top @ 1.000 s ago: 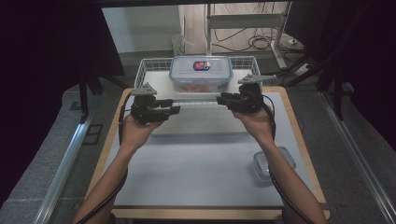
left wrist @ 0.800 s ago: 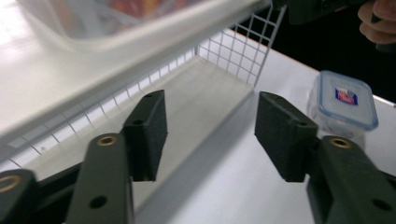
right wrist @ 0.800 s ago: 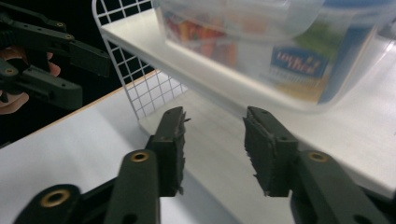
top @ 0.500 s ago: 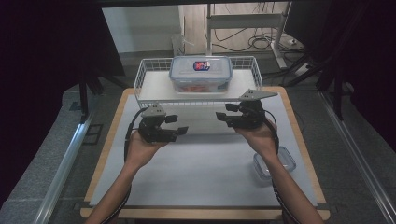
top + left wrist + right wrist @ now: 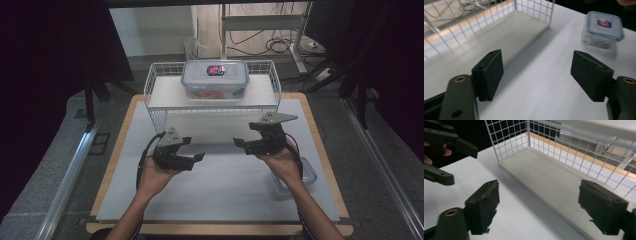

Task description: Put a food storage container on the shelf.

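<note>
both hand-held grippers have dropped from the basket's top rim down toward the bench and come nearer since the earlier frame; the big lidded box stayed on top of the basket. jaws on both have just been opening, nothing between them.

bench (image 5: 220, 190): pale grey mat on a wood-edged top, dark room around it, metal rails on the floor left and right, cables and a desk frame at the far side. white wire basket (image 5: 165, 117) stands at the far edge of the mat, a flat board inside it.

lidded box (image 5: 215, 80): clear plastic, blue-rimmed lid with a red-and-blue label, reddish contents, resting across the basket's top, centre. second small lidded box (image 5: 309, 175) sits near right on the mat, partly behind the right forearm; also seen in the left gripper view (image 5: 603, 29).

left hand-held gripper (image 5: 197, 159): held low, just above the mat, left of centre, jaws wide, pointing right. right hand-held gripper (image 5: 240, 144): right of centre, jaws wide, pointing left. the two face each other, apart, near side of the basket.
</note>
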